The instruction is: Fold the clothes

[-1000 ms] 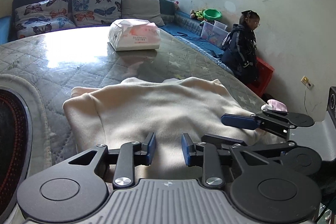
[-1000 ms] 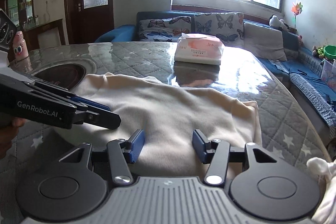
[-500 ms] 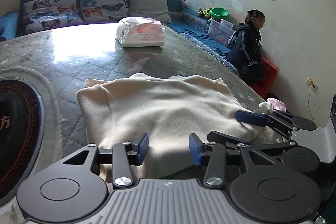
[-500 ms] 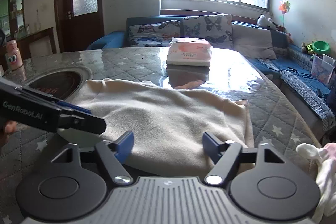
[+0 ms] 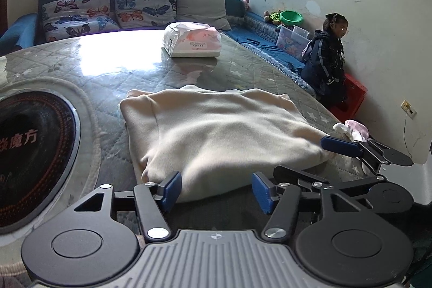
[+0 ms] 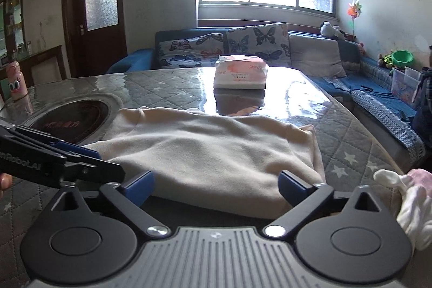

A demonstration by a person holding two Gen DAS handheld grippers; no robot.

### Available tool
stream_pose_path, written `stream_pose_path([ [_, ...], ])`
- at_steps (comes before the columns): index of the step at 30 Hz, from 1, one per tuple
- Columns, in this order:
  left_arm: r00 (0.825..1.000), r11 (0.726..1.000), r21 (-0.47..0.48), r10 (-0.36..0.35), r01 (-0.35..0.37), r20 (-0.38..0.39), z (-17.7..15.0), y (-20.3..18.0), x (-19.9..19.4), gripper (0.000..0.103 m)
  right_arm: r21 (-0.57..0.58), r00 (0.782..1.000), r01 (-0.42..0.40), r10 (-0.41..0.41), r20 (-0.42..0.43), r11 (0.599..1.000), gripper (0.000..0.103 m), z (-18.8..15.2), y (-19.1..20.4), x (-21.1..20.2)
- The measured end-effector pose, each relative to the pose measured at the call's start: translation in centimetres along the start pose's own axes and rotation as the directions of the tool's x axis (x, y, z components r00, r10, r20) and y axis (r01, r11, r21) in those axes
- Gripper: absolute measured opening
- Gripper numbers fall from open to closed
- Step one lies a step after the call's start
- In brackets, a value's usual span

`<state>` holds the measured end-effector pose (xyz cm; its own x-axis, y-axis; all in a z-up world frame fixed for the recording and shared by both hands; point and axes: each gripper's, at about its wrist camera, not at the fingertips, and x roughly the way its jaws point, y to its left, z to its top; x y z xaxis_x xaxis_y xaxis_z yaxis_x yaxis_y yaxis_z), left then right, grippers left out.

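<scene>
A cream garment [image 5: 216, 136] lies folded flat on the quilted table; it also shows in the right wrist view [image 6: 216, 145]. My left gripper [image 5: 216, 188] is open and empty, just short of the garment's near edge. My right gripper [image 6: 216, 185] is open wide and empty at the same near edge. The right gripper also shows at the right of the left wrist view [image 5: 348, 150]. The left gripper also shows at the left of the right wrist view [image 6: 89, 163].
A white and pink tissue pack [image 5: 193, 43] sits at the far side of the table [image 5: 108, 72]. A round black hotplate [image 5: 29, 153] is set into the table at left. Small pale clothes [image 6: 407, 196] lie at the right edge. A child [image 5: 328, 64] sits by the wall.
Both grippers have opened wider and drawn back from the garment toward its near edge. The garment lies still.
</scene>
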<state>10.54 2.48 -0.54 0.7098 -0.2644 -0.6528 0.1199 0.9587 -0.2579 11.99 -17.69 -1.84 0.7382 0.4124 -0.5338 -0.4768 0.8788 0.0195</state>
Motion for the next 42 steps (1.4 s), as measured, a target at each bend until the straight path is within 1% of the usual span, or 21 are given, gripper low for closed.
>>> stream_pose_path([
  [4,1.000,1.000,0.006,0.013,-0.013,0.006,-0.6,-0.3,-0.6,0.077,0.008,1.000,0.002,-0.002,-0.005,1.000,0.103,-0.4,0.2,-0.4],
  [6,1.000,1.000,0.011,0.024,-0.024,0.010,-0.9,-0.4,-0.8,0.087,0.008,1.000,0.007,-0.006,-0.010,1.000,0.103,-0.6,0.4,-0.5],
  [9,0.999,0.999,0.016,0.041,-0.041,0.022,-1.4,-0.5,-1.3,0.097,0.007,1.000,0.020,-0.020,-0.014,1.000,0.103,-1.0,0.7,-0.7],
  [13,0.998,0.999,0.011,0.051,-0.052,0.036,-1.8,-0.4,-2.0,0.103,0.023,1.000,0.018,-0.017,-0.013,1.000,0.103,-1.3,0.9,-0.8],
  [18,0.997,0.998,0.003,0.066,-0.067,0.039,-2.3,-0.1,-2.6,0.103,0.068,1.000,0.005,-0.004,-0.020,0.998,0.103,-1.7,1.0,-1.0],
  [21,0.996,0.997,0.001,0.076,-0.076,0.041,-2.6,-0.1,-3.0,0.103,0.080,1.000,0.016,-0.015,-0.019,0.997,0.103,-1.8,1.1,-1.2],
  [29,0.994,0.994,0.003,0.107,-0.107,0.027,-3.7,0.0,-3.8,0.103,0.065,0.999,0.030,-0.028,-0.041,0.997,0.103,-2.4,1.8,-1.7],
  [36,0.991,0.991,-0.028,0.129,-0.128,0.028,-4.5,0.5,-4.6,0.103,0.071,0.998,0.051,-0.048,-0.047,0.996,0.103,-2.8,2.2,-2.2],
  [42,0.990,0.989,-0.037,0.141,-0.140,0.027,-5.1,0.6,-5.0,0.103,0.065,0.996,0.064,-0.060,-0.058,0.996,0.103,-3.3,2.6,-2.5],
])
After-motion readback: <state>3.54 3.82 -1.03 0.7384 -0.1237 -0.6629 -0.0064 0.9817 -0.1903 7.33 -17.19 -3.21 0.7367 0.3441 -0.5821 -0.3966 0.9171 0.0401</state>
